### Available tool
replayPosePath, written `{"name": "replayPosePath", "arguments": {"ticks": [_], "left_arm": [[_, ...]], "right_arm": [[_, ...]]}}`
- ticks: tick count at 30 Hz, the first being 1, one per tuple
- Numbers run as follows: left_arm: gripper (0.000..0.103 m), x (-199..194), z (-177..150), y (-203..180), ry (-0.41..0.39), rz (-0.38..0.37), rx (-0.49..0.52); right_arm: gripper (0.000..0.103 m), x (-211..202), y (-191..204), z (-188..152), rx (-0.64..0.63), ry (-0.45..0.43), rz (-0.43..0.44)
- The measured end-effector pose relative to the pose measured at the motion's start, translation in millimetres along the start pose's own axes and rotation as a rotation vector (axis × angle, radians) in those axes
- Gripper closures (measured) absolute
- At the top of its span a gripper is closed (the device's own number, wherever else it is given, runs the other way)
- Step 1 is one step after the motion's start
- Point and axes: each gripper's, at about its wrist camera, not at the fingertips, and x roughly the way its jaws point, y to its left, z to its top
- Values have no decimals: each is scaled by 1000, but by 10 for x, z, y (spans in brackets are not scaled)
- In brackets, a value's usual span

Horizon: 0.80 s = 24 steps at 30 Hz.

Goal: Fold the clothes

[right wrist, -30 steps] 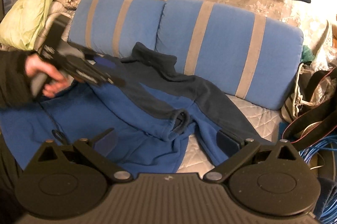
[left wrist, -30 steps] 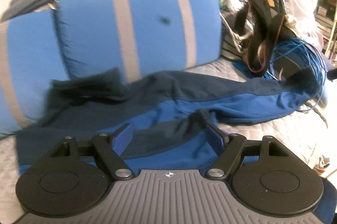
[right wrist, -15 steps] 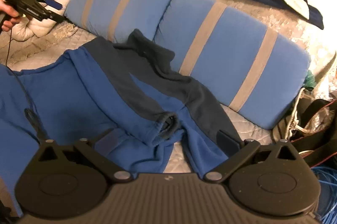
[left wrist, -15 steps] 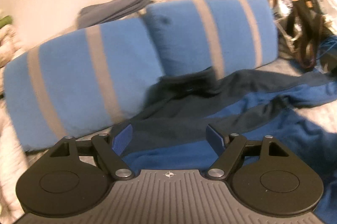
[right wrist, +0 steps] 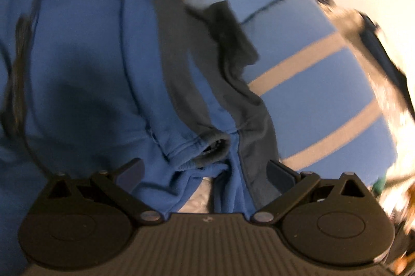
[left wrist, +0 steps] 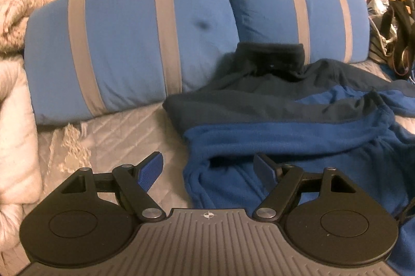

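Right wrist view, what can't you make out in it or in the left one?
- Right wrist view: motion blur smears the pillows and the clutter at the right edge.
- Fleece: its lower part is hidden behind the right tool.
- Left wrist view: the fleece runs off the right edge; its hem is hidden behind the left tool.

Quilted grey bed [left wrist: 111,136], blue fleece garment [left wrist: 298,146], striped pillows [left wrist: 124,48]

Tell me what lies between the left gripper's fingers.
In the left wrist view, the left gripper is open: bare grey quilted cover and the edge of the blue and navy fleece garment.
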Motion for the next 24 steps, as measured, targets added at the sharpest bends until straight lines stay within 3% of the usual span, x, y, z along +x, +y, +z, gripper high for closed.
{"name": "replayPosePath", "arguments": {"ticks": [8, 14, 21, 24], "left_arm": [[26, 73, -194, 91, -3, -29, -16], [26, 189, -290, 184, 13, -21, -29], [26, 326, -353, 265, 36, -37, -64], [26, 383, -378, 295, 47, -46, -79]], "right_arm": [[7, 511, 385, 89, -255, 32, -44], [25, 865, 624, 86, -410, 70, -60], [47, 1106, 725, 84, -496, 106, -73], [47, 1139, 787, 44, -558, 123, -109]]}}
